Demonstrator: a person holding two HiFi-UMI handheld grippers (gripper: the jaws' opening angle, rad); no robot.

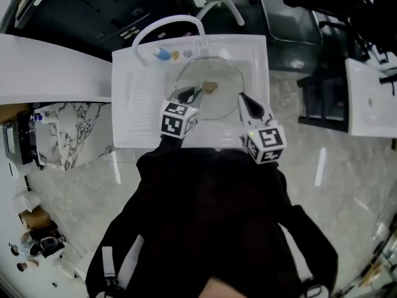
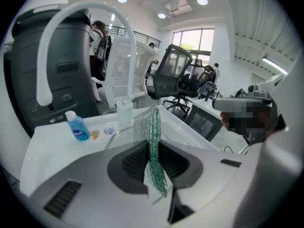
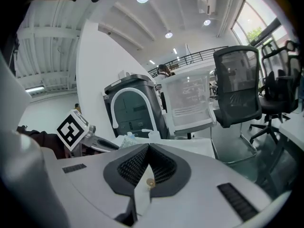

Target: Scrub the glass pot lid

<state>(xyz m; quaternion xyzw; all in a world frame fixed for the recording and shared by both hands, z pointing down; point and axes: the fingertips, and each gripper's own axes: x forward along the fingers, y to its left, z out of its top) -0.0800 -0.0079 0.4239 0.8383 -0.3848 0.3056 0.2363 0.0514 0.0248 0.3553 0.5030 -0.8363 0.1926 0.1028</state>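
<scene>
Head view: the glass pot lid [image 1: 218, 73] lies flat in the white sink [image 1: 133, 98], clear and round with a brownish knob [image 1: 210, 87], just ahead of and between both tongs. Now the left tongs [image 1: 189, 94] clench a green mesh scrubber [image 2: 152, 141] at its near rim; the right tongs [image 1: 244, 100] are pinched together, empty, beside its right rim.

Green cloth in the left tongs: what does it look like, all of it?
The green cloth is a thin, shiny mesh scrubbing cloth, folded into a narrow strip. It stands upright, pinched between the shut left tongs; its top pokes out past their tips and a pale corner hangs out behind. Nothing else is seen touching it.
</scene>
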